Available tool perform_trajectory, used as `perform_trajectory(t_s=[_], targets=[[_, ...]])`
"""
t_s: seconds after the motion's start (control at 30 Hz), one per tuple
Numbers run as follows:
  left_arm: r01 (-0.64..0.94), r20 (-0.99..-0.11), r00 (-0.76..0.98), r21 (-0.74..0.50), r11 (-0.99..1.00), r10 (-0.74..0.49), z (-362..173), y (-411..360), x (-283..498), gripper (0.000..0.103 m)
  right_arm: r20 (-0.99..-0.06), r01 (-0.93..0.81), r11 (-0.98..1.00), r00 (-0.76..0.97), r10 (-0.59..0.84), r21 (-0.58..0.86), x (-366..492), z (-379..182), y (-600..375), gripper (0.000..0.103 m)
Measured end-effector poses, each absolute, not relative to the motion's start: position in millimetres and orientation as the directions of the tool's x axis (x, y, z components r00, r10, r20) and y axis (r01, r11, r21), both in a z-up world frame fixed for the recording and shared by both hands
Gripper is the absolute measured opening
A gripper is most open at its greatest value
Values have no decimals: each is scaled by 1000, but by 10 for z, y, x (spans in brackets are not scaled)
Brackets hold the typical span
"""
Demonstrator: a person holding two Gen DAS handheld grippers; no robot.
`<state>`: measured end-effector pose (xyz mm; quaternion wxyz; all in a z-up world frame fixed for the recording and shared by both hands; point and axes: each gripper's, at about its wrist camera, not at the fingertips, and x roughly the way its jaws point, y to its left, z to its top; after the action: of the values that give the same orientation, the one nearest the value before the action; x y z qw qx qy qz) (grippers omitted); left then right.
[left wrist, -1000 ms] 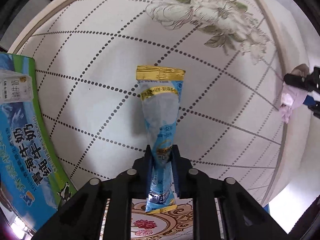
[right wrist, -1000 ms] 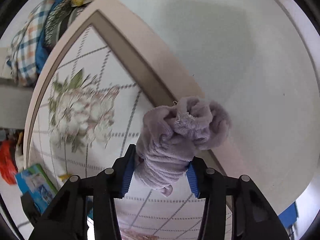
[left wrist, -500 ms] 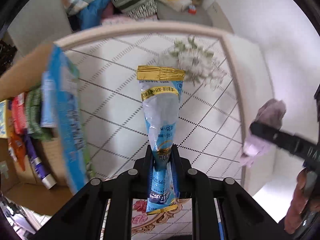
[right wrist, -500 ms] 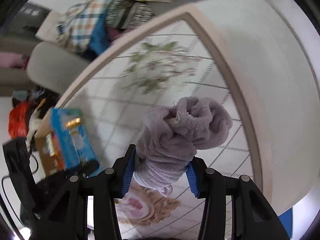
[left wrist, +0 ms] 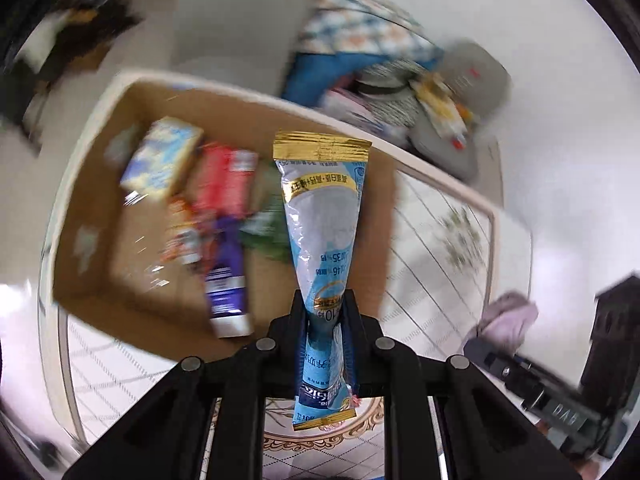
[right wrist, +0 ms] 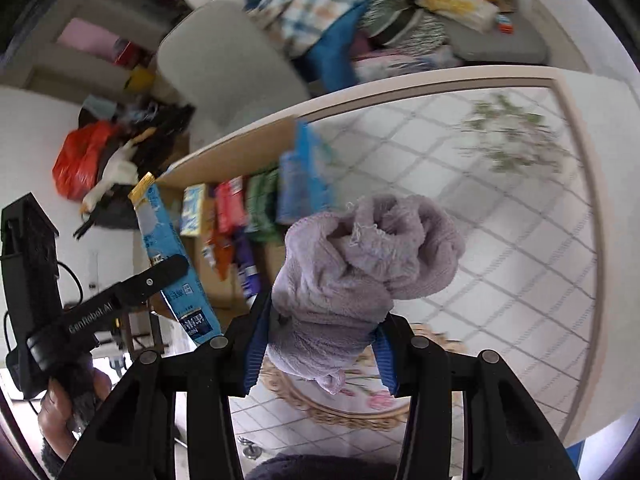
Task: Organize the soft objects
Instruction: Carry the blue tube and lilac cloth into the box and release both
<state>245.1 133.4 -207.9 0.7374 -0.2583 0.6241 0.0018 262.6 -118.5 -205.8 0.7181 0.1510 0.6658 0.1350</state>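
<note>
My left gripper (left wrist: 325,308) is shut on a blue and white snack pouch (left wrist: 320,216) with gold ends, held above an open cardboard box (left wrist: 100,280). The pouch also shows in the right wrist view (right wrist: 170,256), pinched by the left gripper (right wrist: 168,266). My right gripper (right wrist: 320,328) is shut on a bunched lilac fleece cloth (right wrist: 360,264), held over the patterned table (right wrist: 520,240). The cloth also shows at the right of the left wrist view (left wrist: 508,320).
The box holds several packets (left wrist: 208,208) in yellow, red, purple and green. The table (left wrist: 432,280) has a dotted diamond pattern and a raised pale rim. Behind it stand a grey chair (right wrist: 224,64) and a pile of clothes (right wrist: 340,12). A red bag (right wrist: 80,156) lies at the left.
Both grippers have swung left, from the flowered end of the table toward the cardboard box, each still holding its item. The left gripper with the pouch is now over the box.
</note>
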Motion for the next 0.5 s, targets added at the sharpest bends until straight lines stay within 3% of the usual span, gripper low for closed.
perform_trajectory(t_s=[0.2,0.5], targets=[[-580,-922,232,-387,717,-310,-2589,2215,2200,14,-935,-62,935,41,353,350,2710,-2273,-330,48],[-667,-935,183,-345,660,-304,-3038,2494,2228,14,-981,-150,970,-64,184,192,2821,-2848,296,48]])
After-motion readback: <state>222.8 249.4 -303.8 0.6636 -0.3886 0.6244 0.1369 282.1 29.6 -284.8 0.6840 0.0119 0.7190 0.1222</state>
